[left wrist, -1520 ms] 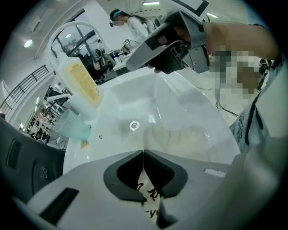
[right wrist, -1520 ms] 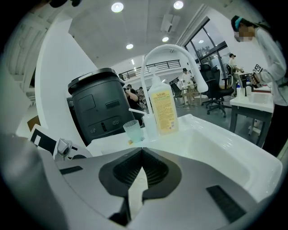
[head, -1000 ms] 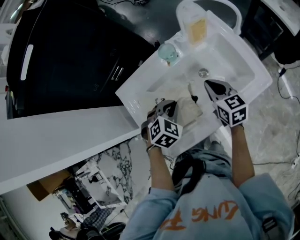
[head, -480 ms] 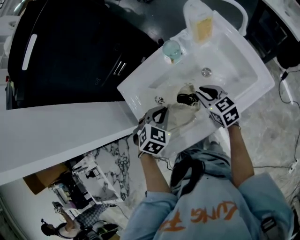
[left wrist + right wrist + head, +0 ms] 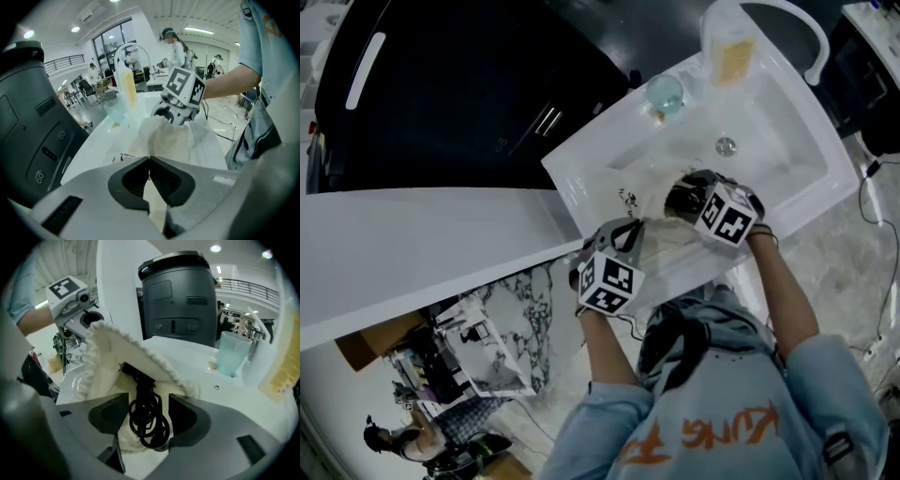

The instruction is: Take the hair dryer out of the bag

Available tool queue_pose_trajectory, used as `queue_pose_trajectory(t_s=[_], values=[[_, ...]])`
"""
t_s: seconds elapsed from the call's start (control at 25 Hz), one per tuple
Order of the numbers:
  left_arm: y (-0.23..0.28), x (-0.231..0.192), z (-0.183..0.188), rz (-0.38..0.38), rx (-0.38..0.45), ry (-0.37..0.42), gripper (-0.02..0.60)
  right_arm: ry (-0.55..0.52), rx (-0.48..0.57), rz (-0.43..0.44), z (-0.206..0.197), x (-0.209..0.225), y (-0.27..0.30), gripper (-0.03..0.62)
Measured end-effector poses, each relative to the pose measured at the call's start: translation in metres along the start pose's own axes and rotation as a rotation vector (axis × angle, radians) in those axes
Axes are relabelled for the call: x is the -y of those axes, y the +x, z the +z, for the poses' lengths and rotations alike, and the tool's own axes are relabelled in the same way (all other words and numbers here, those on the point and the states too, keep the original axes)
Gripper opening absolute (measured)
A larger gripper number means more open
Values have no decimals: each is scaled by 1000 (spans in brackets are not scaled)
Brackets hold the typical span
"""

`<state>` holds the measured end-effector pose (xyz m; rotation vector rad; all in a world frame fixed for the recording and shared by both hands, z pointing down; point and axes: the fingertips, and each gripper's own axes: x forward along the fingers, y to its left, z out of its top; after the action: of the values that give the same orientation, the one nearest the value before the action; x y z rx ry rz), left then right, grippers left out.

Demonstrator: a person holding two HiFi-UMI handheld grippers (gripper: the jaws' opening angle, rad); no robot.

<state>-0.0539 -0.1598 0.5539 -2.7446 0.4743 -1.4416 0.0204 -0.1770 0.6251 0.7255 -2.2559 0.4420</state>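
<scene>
The hair dryer (image 5: 137,380) lies inside the cream cloth bag (image 5: 117,357), which rests in the near part of the white sink (image 5: 581,178), by the rim closest to the person. The right gripper (image 5: 149,413) is at the bag's mouth. Its jaws are opening, and the dryer's coiled black cord (image 5: 151,427) sits between them with a gap on each side. The left gripper (image 5: 150,161) is clamped tight on the bag's cloth edge at the sink's near rim.

White basin floor shows between the bag and the drain (image 5: 726,145). A pale cup (image 5: 664,92) and a bottle (image 5: 733,47) stand on the sink's far rim, well apart from the bag.

The dryer's dark body runs lengthwise from deep in the bag toward the right gripper, cord end nearest the jaws.
</scene>
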Motion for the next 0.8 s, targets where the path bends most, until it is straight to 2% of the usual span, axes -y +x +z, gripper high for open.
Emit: queue_pose_trajectory(t_s=[0.16,0.36,0.52,0.68,0.8], values=[[1,-1,-2,0,14,-22,6,-120,-112,65,-8,-7,28,290],[2,-3,-6,19,39,-81,6,-162,-180,128,-9,-10,48,304],[-8,-12,-29,41,72,-198,11,-93,-195,199,-9,-12,50,298],[-18,-19,-78,96,27,-330,73,26,-162,250,-6,-8,53,285],[-19,-19,-104,124,-23,-397,89,80,-171,260,-7,-5,55,281]])
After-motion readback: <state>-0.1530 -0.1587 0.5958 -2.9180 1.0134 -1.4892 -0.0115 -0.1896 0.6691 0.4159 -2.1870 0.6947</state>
